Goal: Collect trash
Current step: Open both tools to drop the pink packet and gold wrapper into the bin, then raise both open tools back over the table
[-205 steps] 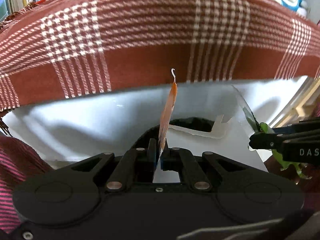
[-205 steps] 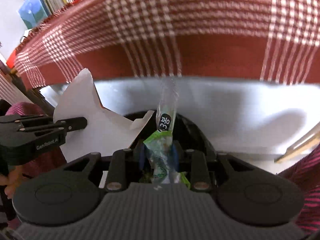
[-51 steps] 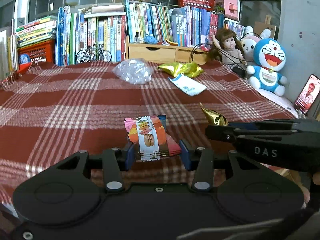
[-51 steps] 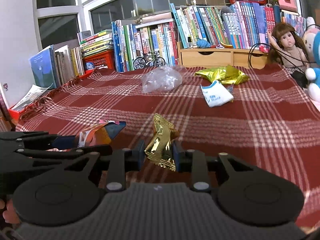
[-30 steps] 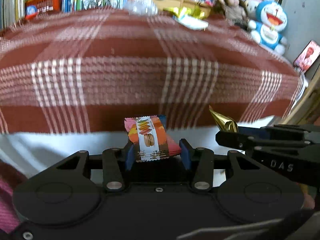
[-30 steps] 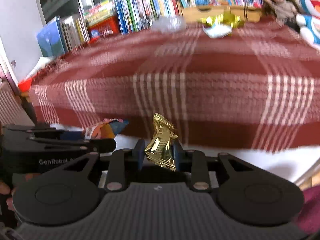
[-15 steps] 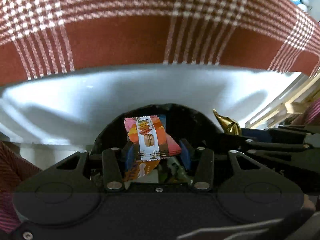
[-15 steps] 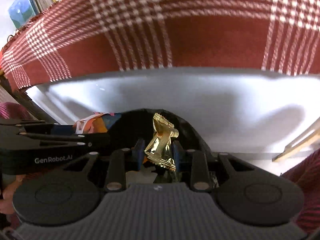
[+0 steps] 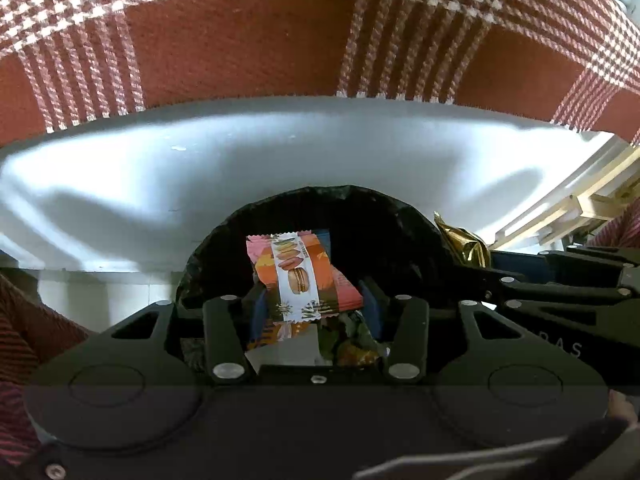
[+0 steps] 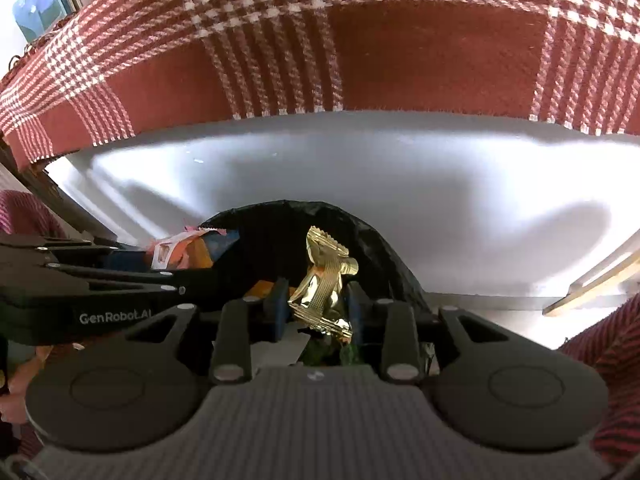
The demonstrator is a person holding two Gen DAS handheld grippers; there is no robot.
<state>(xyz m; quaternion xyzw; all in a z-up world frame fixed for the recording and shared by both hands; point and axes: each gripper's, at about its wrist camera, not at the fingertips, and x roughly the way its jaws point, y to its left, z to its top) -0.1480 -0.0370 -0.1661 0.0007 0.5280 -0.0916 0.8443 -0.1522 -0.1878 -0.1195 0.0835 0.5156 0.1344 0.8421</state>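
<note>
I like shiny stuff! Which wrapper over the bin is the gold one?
The gold wrapper in the right gripper, whose jaws are opening; the left gripper's macaron wrapper is pink and orange.

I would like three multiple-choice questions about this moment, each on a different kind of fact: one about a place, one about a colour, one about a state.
1. Where is the macaron wrapper?
A. On the checked cloth
B. Between the left claw fingers, above the black-lined bin
C. On the bookshelf

2. What colour is the wrapper at the right claw?
A. Gold
B. Blue
C. White

3. What is the state of the bin?
A. Closed by a lid
B. Lying on its side
C. Open, with trash already inside

Answers:
1 B: the wrapper stands between the two blue pads with the dark bin mouth behind it.
2 A: the crumpled gold wrapper shines metallic yellow between jaws that are opening.
3 C: paper and wrappers lie below the claws inside the black liner.
</note>
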